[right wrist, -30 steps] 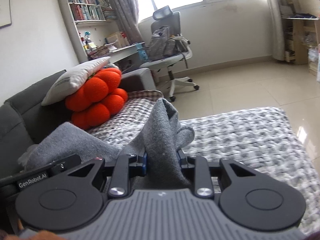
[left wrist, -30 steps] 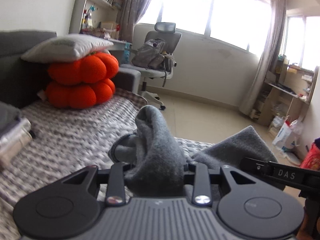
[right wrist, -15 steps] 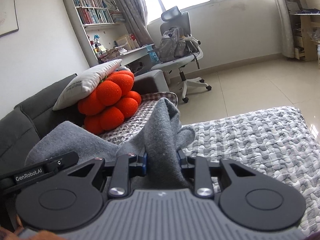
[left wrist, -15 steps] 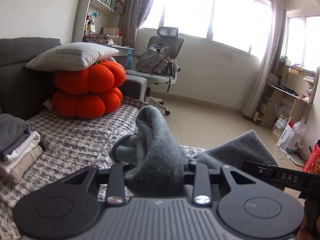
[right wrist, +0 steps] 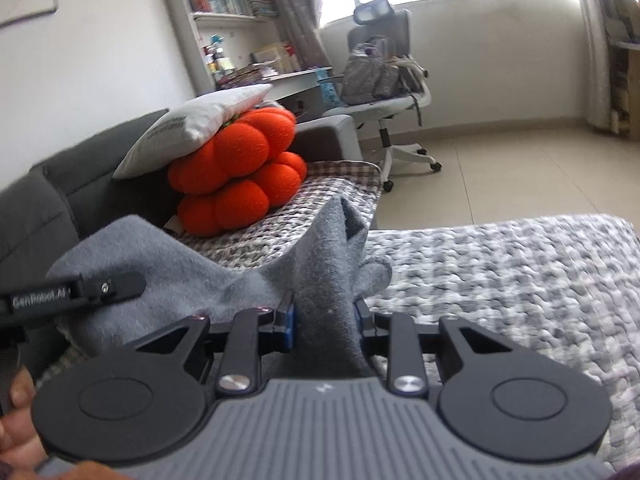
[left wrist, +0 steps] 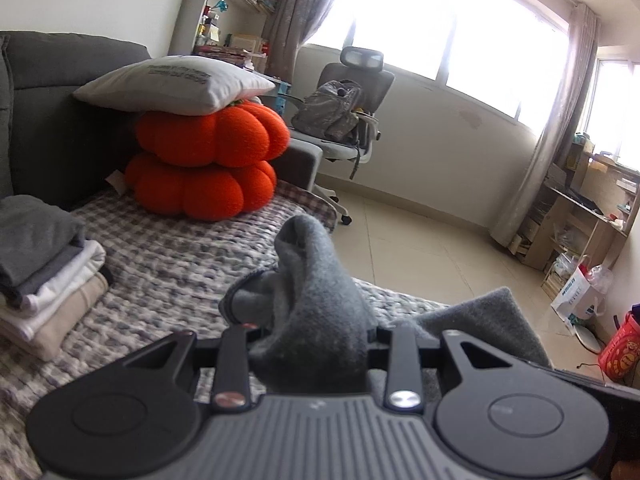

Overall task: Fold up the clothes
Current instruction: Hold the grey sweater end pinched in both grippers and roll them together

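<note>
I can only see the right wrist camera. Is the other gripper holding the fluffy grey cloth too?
Observer: Yes. The left gripper is shut on a bunched corner of the grey fleece garment.
Operator: Are any clothes folded already?
Observer: Yes. A stack of folded clothes, grey on top, then white, then beige, lies on the checked knit blanket.
Operator: Is anything on the floor I can't see?
Observer: A red bag sits on the floor at the far right edge.
</note>
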`<state>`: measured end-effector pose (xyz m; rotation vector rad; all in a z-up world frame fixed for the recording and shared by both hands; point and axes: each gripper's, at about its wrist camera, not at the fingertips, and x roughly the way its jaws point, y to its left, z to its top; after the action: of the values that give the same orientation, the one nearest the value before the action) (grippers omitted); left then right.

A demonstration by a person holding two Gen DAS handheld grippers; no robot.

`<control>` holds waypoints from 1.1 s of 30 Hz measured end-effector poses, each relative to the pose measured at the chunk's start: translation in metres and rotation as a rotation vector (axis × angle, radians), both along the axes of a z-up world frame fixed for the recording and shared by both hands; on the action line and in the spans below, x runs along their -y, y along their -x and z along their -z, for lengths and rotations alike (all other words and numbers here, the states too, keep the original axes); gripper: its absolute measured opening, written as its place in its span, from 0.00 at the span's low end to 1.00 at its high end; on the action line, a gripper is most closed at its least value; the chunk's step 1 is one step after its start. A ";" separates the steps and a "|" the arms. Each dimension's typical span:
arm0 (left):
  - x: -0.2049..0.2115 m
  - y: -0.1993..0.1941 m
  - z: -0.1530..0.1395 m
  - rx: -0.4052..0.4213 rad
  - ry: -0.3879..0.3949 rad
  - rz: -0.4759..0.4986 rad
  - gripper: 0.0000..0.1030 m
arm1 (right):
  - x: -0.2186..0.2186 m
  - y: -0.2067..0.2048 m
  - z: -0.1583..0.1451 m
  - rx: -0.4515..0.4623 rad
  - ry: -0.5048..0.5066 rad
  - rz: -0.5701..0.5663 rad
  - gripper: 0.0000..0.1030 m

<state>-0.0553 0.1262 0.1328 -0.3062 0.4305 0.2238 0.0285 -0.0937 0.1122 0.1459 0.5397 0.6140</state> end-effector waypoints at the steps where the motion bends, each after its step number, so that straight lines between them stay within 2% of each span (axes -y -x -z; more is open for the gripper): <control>1: -0.005 0.001 0.001 0.001 0.004 -0.003 0.32 | -0.006 0.002 0.000 0.011 0.010 -0.008 0.28; 5: -0.025 0.005 0.002 0.005 0.028 -0.012 0.32 | -0.022 0.006 -0.001 0.033 0.020 -0.018 0.28; 10: -0.021 0.003 -0.001 0.010 0.028 0.003 0.32 | -0.030 0.010 -0.001 0.072 0.045 -0.003 0.28; 15: 0.004 -0.009 -0.007 0.028 -0.027 0.055 0.32 | -0.022 0.008 -0.005 0.073 0.048 0.044 0.28; 22: 0.068 -0.027 -0.014 0.038 -0.099 0.175 0.32 | 0.004 0.003 -0.016 0.057 -0.016 0.107 0.29; 25: 0.081 -0.031 -0.014 0.031 -0.063 0.193 0.32 | 0.017 0.000 -0.017 0.019 -0.069 0.120 0.29; 33: 0.096 -0.040 -0.001 -0.010 0.002 0.193 0.32 | 0.036 -0.007 -0.010 -0.056 -0.116 0.160 0.28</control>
<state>-0.0156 0.0300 0.1341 -0.2637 0.4668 0.0366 0.0355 -0.1294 0.1226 0.3139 0.5405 0.4859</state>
